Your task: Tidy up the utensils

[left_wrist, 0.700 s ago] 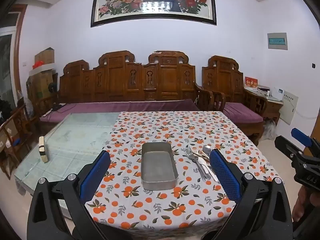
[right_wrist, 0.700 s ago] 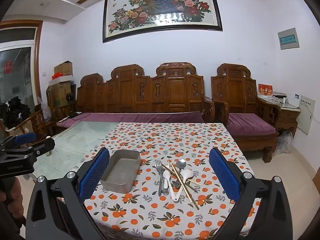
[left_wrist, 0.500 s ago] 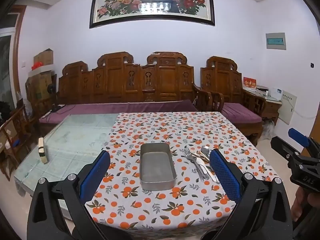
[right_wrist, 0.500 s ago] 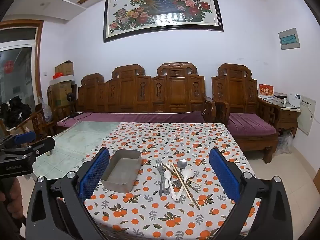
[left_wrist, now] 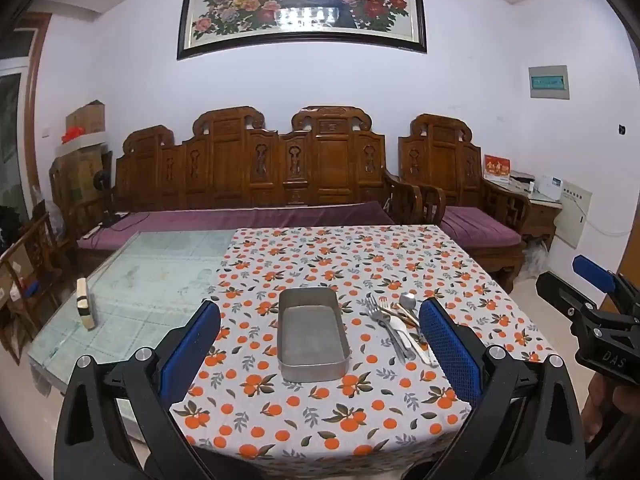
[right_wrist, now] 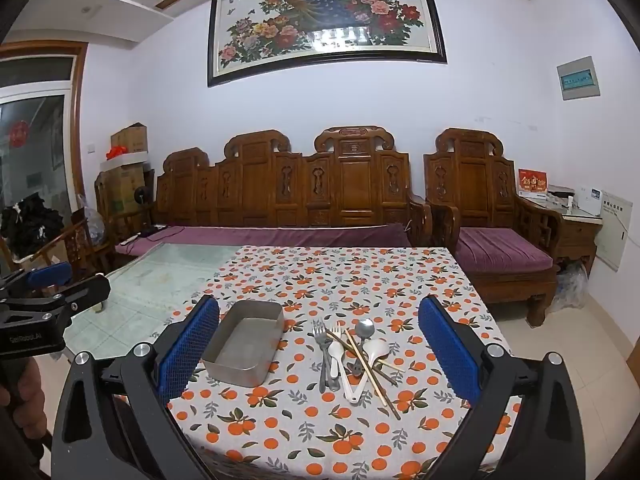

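An empty metal tray [left_wrist: 312, 336] [right_wrist: 244, 346] lies on the orange-patterned tablecloth [left_wrist: 360, 264] [right_wrist: 340, 276]. To its right lies a heap of utensils [left_wrist: 396, 324] [right_wrist: 352, 354]: metal forks [right_wrist: 322, 344], white spoons [right_wrist: 340, 360], a metal spoon [right_wrist: 364, 330] and chopsticks [right_wrist: 368, 364]. My left gripper [left_wrist: 318, 354] is open and empty, held above the table's near edge in front of the tray. My right gripper [right_wrist: 318, 354] is open and empty, in front of the utensils. Each gripper shows at the edge of the other's view.
The left half of the table is bare glass [left_wrist: 152, 276] with a small block [left_wrist: 85, 308] near its left edge. A carved wooden sofa [left_wrist: 260, 176] and armchair [left_wrist: 460, 184] stand behind the table. A side cabinet [right_wrist: 580, 228] stands at the right.
Both grippers have shifted slightly; the tray and utensils have not moved. Both stay open.
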